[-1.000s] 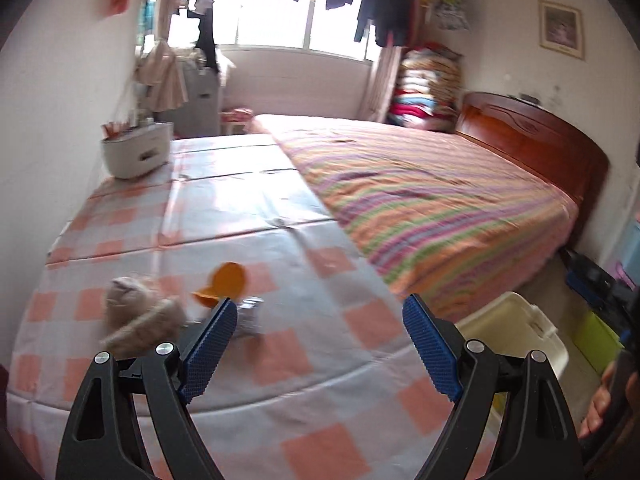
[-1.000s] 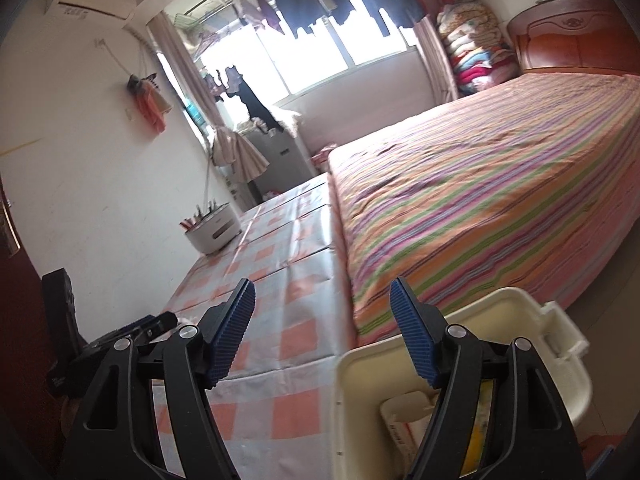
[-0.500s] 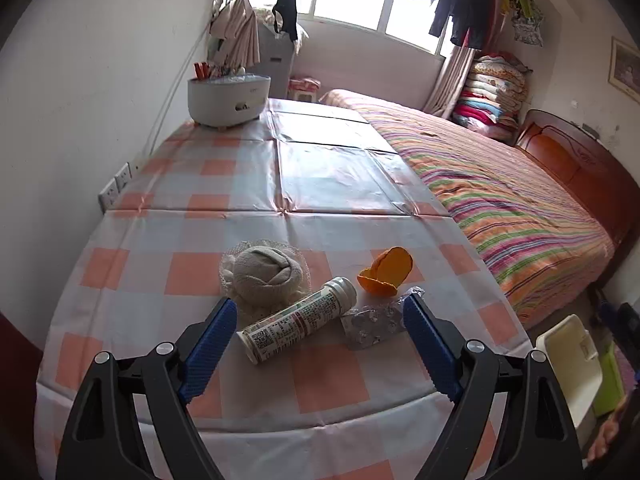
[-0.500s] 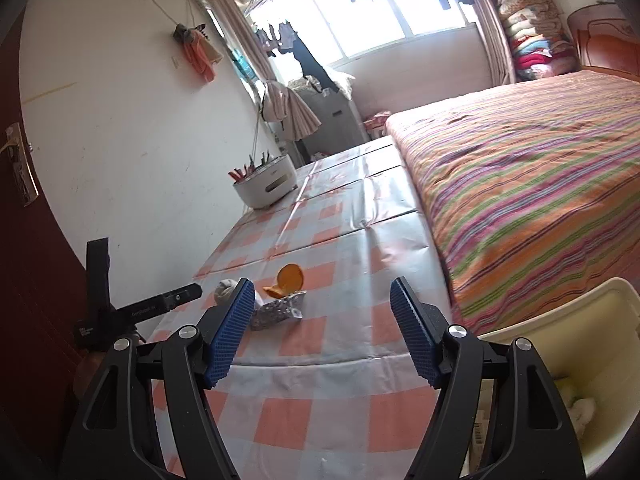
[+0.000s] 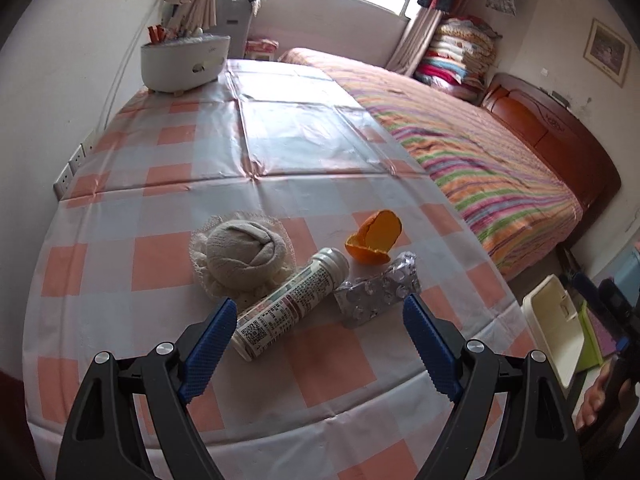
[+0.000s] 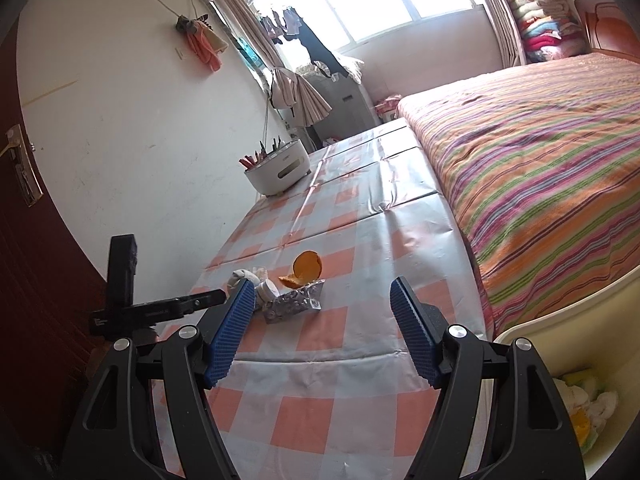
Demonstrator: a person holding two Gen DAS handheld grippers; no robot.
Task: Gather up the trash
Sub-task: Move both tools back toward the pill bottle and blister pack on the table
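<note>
On the checked tablecloth [image 5: 168, 256] lie a white labelled pill bottle [image 5: 290, 304], a crumpled silver blister pack [image 5: 378, 290], an orange peel [image 5: 374, 238] and a balled beige cloth [image 5: 240, 256]. My left gripper [image 5: 318, 344] is open just above the table's near edge, its jaws either side of the bottle and blister pack, not touching them. My right gripper [image 6: 322, 332] is open and empty, further back; the blister pack [image 6: 294, 304] and the peel [image 6: 302, 270] lie ahead of it. The cream trash bin [image 6: 568, 348] with some trash inside stands at its lower right.
A white holder with pens [image 5: 182, 62] stands at the table's far left by the wall. A striped bed [image 5: 472, 160] runs along the table's right side. The bin [image 5: 554, 324] stands on the floor right of the table. The left gripper's body [image 6: 132, 308] shows in the right wrist view.
Both grippers have swung left from the bed and bin towards the trash on the table. My left gripper has come closer and lower over the bottle and blister pack. Both stay open.
</note>
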